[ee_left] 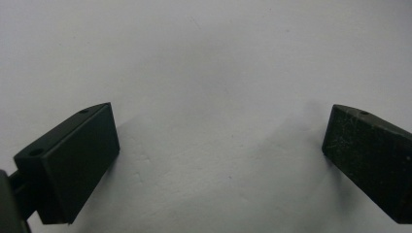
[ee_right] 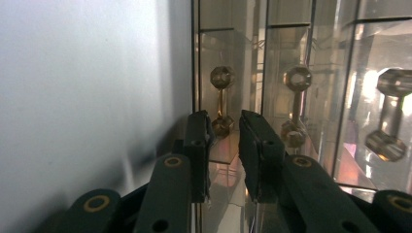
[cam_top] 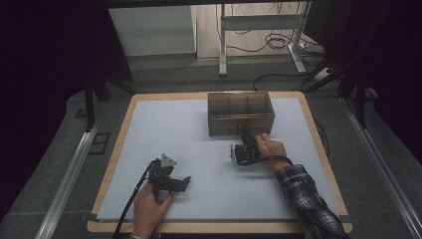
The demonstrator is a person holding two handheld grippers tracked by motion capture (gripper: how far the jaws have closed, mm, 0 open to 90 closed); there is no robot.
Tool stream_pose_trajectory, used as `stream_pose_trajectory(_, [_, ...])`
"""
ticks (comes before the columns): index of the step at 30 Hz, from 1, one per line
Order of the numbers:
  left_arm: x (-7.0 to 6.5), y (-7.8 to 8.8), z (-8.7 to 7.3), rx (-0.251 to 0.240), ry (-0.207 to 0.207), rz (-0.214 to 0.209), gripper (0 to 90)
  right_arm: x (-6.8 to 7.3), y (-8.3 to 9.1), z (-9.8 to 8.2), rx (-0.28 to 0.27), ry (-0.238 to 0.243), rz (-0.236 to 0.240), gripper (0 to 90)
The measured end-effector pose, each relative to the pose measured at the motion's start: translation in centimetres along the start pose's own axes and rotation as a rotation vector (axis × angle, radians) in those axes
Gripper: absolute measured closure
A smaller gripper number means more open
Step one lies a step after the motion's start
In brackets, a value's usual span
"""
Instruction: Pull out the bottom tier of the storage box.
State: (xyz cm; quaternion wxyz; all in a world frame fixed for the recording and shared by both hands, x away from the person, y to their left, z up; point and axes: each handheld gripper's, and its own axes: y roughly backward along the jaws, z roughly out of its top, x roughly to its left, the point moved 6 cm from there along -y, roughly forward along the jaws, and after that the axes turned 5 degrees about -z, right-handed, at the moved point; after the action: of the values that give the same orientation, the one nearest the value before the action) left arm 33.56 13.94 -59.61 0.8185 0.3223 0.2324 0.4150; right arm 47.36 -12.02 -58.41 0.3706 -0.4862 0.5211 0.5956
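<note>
Right gripper (ee_right: pixel 224 133), jaws narrowed and flanking the near knob of a small brass dumbbell-shaped drawer handle (ee_right: pixel 222 102), whose long axis is running straight ahead from the jaws; handle sitting on the front of the smoky transparent acrylic drawer box (cam_top: pixel 241 112); left gripper (ee_left: pixel 218 155) lying wide-jawed on the white bench (cam_top: pixel 164 129), farther off.

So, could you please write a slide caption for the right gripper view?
Right gripper, jaws nearly closed around a drawer handle on the clear acrylic drawer box.
</note>
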Motion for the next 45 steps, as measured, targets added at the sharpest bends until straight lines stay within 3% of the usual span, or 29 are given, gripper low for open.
stream_pose_trajectory(13, [0.0, 0.0, 0.0, 0.0, 0.0, 0.0, 0.0, 0.2, -0.2, 0.2, 0.016, 0.005, -0.035, 79.5])
stream_pose_trajectory(14, [0.0, 0.0, 0.0, 0.0, 0.0, 0.0, 0.0, 0.4, -0.3, 0.2, -0.002, -0.009, 0.025, 79.6])
stream_pose_trajectory(15, [0.0, 0.0, 0.0, 0.0, 0.0, 0.0, 0.0, 0.2, -0.1, 0.2, 0.009, -0.006, -0.031, 79.6])
stream_pose_trajectory(17, [0.0, 0.0, 0.0, 0.0, -0.001, 0.0, 0.0, 0.3, 0.0, 0.2, 0.006, -0.006, -0.021, 79.8])
stream_pose_trajectory(18, [0.0, 0.0, 0.0, 0.0, 0.0, 0.0, 0.0, 0.2, 0.0, 0.2, 0.005, -0.004, -0.053, 79.8])
stream_pose_trajectory(19, [0.0, 0.0, 0.0, 0.0, 0.0, 0.0, 0.0, 0.3, 0.1, 0.2, 0.001, -0.007, -0.015, 79.8])
stream_pose_trajectory(20, [0.0, 0.0, 0.0, 0.0, 0.0, 0.0, 0.0, 0.3, 0.2, 0.2, 0.004, -0.006, -0.034, 79.8])
stream_pose_trajectory(21, [0.0, 0.0, 0.0, 0.0, 0.0, 0.0, 0.0, 0.4, 0.3, 0.2, 0.001, -0.008, -0.016, 79.7])
stream_pose_trajectory(22, [0.0, 0.0, 0.0, 0.0, 0.0, 0.0, 0.0, 0.3, 0.5, 0.2, 0.0, -0.007, -0.029, 79.7])
stream_pose_trajectory(23, [0.0, 0.0, 0.0, 0.0, 0.0, 0.0, 0.0, 0.5, 0.6, 0.2, -0.014, -0.017, 0.033, 79.7])
stream_pose_trajectory(24, [0.0, 0.0, 0.0, 0.0, 0.0, 0.0, 0.0, 0.3, 0.8, 0.2, 0.001, -0.012, -0.019, 79.7])
stream_pose_trajectory(27, [0.0, 0.0, 0.0, 0.0, 0.0, 0.0, 0.0, 0.5, 1.4, 0.3, -0.018, -0.023, 0.001, 79.6])
stream_pose_trajectory(34, [0.0, 0.0, 0.0, 0.001, 0.0, 0.0, 0.0, 0.6, 2.5, 0.3, -0.03, -0.023, -0.01, 79.6])
stream_pose_trajectory(35, [0.0, 0.0, 0.0, 0.001, 0.0, 0.0, 0.0, 0.7, 2.6, 0.3, -0.037, -0.026, 0.009, 79.6])
stream_pose_trajectory(45, [0.0, 0.0, 0.0, -0.004, 0.004, 0.0, 0.0, 1.0, 4.2, 0.4, -0.052, -0.024, 0.001, 79.5])
